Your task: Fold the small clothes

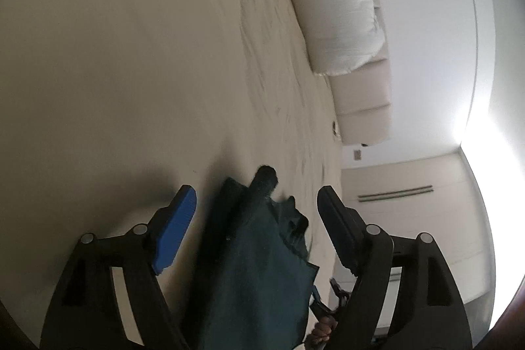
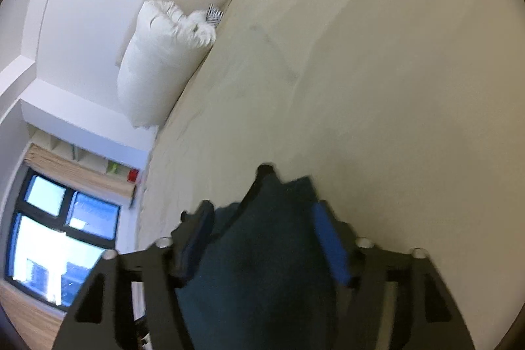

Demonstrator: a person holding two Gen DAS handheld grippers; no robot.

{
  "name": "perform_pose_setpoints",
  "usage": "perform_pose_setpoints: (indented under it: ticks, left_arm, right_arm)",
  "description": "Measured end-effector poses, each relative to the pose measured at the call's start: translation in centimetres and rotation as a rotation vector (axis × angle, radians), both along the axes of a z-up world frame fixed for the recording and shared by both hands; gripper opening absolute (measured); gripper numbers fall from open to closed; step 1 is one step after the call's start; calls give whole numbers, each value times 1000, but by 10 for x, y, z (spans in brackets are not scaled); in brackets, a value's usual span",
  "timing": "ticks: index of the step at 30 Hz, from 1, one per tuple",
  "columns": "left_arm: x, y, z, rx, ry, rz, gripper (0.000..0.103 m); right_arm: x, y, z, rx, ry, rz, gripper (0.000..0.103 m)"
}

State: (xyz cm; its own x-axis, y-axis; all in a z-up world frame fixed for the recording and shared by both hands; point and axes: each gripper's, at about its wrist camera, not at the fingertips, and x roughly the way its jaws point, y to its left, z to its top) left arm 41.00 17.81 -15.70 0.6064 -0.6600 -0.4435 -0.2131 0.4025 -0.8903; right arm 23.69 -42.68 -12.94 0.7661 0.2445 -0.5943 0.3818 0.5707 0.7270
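Observation:
A dark teal garment (image 1: 259, 258) lies bunched on the beige bed sheet (image 1: 131, 71). My left gripper (image 1: 256, 205) is open, its blue-padded fingers (image 1: 177, 228) standing wide to either side of the cloth without pinching it. In the right wrist view the same garment (image 2: 262, 268) fills the space between the fingers of my right gripper (image 2: 259, 218), which is also open; the blue pad (image 2: 331, 248) sits just beside the cloth's right edge. Both views are tilted sideways. The near part of the garment is hidden under the gripper bodies.
A white pillow (image 1: 341, 15) leans on the padded headboard (image 1: 364, 107) at the bed's far end; it also shows in the right wrist view (image 2: 157, 61). A window (image 2: 55, 238) and wall shelves (image 2: 85, 159) lie beyond the bed's edge.

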Motion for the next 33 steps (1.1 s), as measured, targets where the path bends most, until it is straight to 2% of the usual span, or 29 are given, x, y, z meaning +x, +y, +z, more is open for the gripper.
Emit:
perform_pose_setpoints:
  ticks: [2,4,8,11,14,18,20,25,29,32,33]
  left_arm:
    - [-6,-2,10,42,-14,-22,76]
    - [-17,-11,23,124,-55,-66,76]
    - [-41,-41,30,279,-82,-140,76]
    - [-69,-54,23,324,-88,-169,76]
    - [-85,-63,10,390,-72,-200,76]
    - [-110,-67,12,493,-109,-212,76]
    - [-121,-67,14,528,-125,-205,76]
    - [-157,-56,20,557,-146,-191,76]
    - [-176,-52,31,584,-177,-202,75]
    - [-181,-58,29,613,-181,-236,65]
    - [-181,-59,26,617,-174,-248,53]
  right_arm:
    - [-12,-1,13,-30,-22,-9,69]
    - [-24,5,25,-75,-27,-3,69]
    - [-48,23,37,-200,11,23,69]
    - [-61,39,34,-279,66,54,69]
    - [-71,56,24,-368,159,98,69]
    - [-88,67,20,-439,182,125,69]
    - [-103,67,16,-442,188,125,68]
    - [-121,58,14,-407,195,80,67]
    - [-125,61,16,-401,188,93,67]
    - [-124,67,13,-411,189,131,62]
    - [-124,68,13,-411,188,140,58]
